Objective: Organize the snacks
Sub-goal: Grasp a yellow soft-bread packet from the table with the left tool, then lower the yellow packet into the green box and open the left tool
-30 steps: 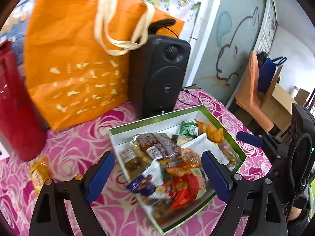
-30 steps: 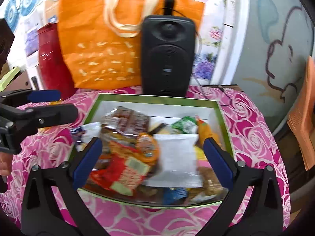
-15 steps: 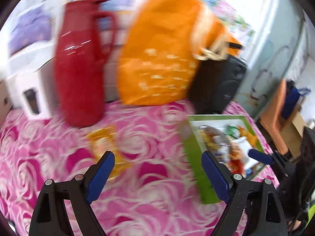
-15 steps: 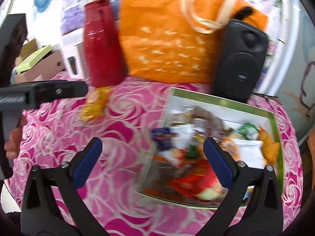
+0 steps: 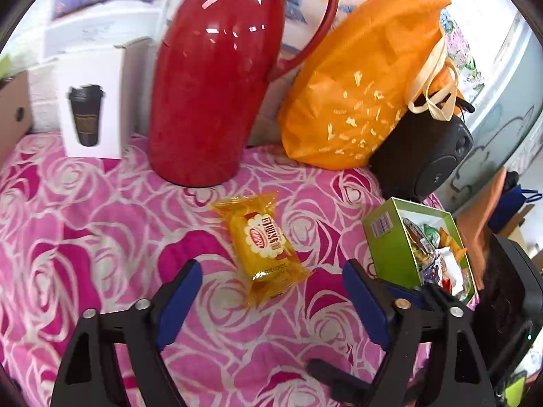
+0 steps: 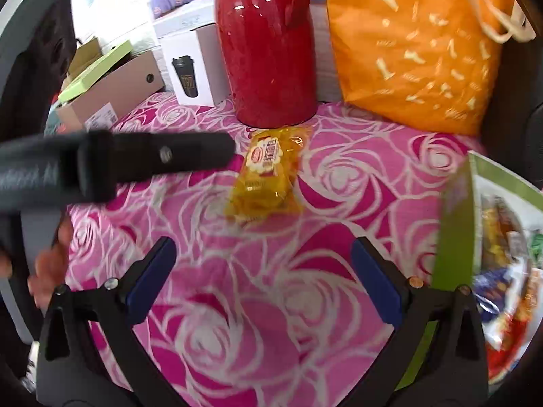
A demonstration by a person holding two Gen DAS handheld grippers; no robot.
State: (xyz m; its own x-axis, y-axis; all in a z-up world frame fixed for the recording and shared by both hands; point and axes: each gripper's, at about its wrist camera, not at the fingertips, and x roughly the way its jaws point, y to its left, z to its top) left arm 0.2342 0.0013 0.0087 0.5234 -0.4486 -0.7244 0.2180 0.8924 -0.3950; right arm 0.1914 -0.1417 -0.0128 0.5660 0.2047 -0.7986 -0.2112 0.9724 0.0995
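- One loose snack (image 5: 266, 247) lies flat on the pink cloth (image 5: 85, 224), apart from the rest: near the jug (image 5: 210, 78), left of the box (image 5: 393, 247) that holds the other packets.
- Your left gripper (image 5: 271, 300) hangs just short of it, fingers spread wide and empty, the packet's near end between the pads in that view.
- Your right gripper (image 6: 263, 278) is likewise wide open and holds nothing; from its view the snack (image 6: 266, 173) sits farther off, with the left tool's dark arm crossing at the left.
- Close too soon and, by my reading, you catch only the crimped tail of the wrapper; the glossy film could slip out as you lift.
- Press down hard and the pads may snag the cloth and drag it, shifting the box (image 6: 456, 234).
- Reach too far and you risk nudging the jug (image 6: 271, 44), which stands just behind the packet and looks tall enough to tip.
- Bring both tools onto the same packet and they may knock together; they already overlap in the right view.
- Carry it rightward too low and it could clip the box's near wall rather than clear it.
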